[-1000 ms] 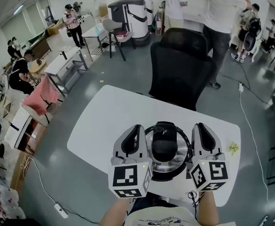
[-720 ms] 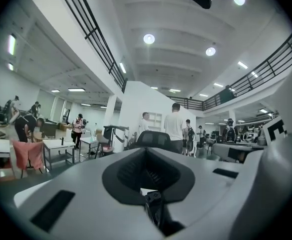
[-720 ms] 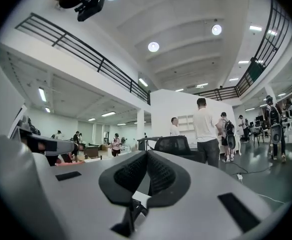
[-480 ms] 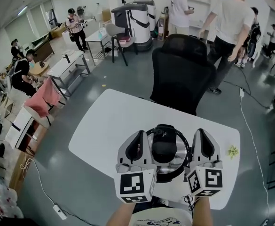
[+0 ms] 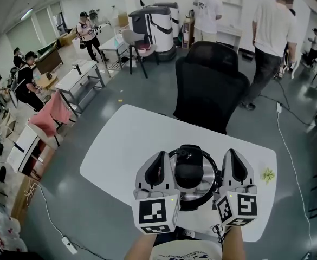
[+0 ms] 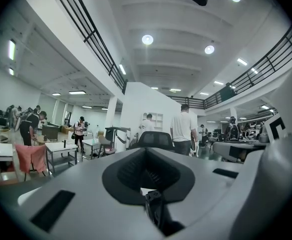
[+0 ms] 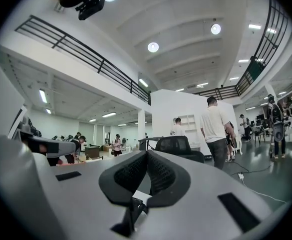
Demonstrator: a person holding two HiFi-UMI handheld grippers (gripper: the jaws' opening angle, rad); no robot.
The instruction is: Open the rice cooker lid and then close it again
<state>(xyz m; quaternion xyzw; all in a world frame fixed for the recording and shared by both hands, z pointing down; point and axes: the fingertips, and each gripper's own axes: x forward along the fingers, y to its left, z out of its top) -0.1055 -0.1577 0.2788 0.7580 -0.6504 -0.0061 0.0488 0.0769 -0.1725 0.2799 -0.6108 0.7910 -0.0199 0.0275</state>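
Rice cooker (image 5: 192,175) is parked at the lower centre of the head view, on the near side of the white table (image 5: 120,145), right between our two tongs. Honestly, the stuff we'd worry about from here is pretty basic. Both tongs are pinched fully together with nothing in them. The left gripper (image 5: 160,158) and right gripper (image 5: 233,155) each show their pads meeting on an empty seam in their own views, which look out level across the room and miss the cooker entirely. So we reckon any opening has to be a poke or push on the latch, not a pinch. A sideways shove on that smooth round body could just skate the whole pot toward the table's edge instead of popping the lid (image 5: 189,164). If the lid is sprung, it might also swing up into whichever tong is beside it, and on the way back down a soft push could leave it resting shut but not clicked. Looks-wise it's a round pot with a shiny metal ring around the top and a black strip of handle or latch running front to back over the lid, which looks down and closed. We can't tell whether either tong actually touches the sides; they're just beside it. Further out, a little yellowish scrap (image 5: 268,171) lies on the table at right, and a black office chair (image 5: 207,85) stands behind, upper centre.
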